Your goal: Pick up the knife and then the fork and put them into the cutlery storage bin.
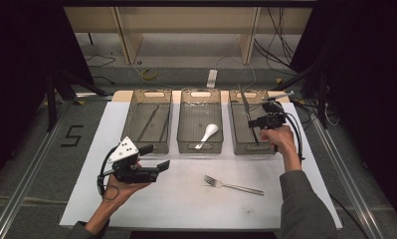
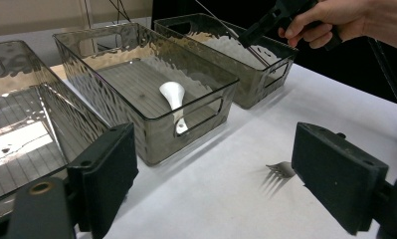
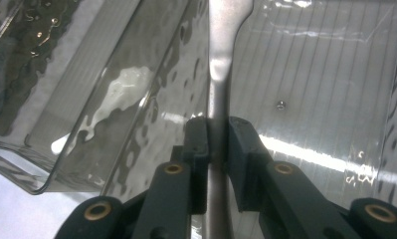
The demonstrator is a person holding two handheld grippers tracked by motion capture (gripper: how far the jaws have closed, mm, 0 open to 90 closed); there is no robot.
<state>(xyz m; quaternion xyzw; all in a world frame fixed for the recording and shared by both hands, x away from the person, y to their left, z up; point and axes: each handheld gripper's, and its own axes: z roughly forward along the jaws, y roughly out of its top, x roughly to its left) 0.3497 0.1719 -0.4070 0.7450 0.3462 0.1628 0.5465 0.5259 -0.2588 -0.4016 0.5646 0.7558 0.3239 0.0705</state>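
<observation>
Right hand-held gripper point(image 3: 213, 149) clamps one knife point(image 3: 221, 59) over three bins point(image 1: 200, 144).

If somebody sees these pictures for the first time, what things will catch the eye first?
First, three clear bins in a row at the far edge of the white table, the middle bin holding a white spoon. Then the right hand-held gripper, shut on a metal utensil over the right bin. A fork lies alone on the table; the left hand-held gripper is open.
</observation>
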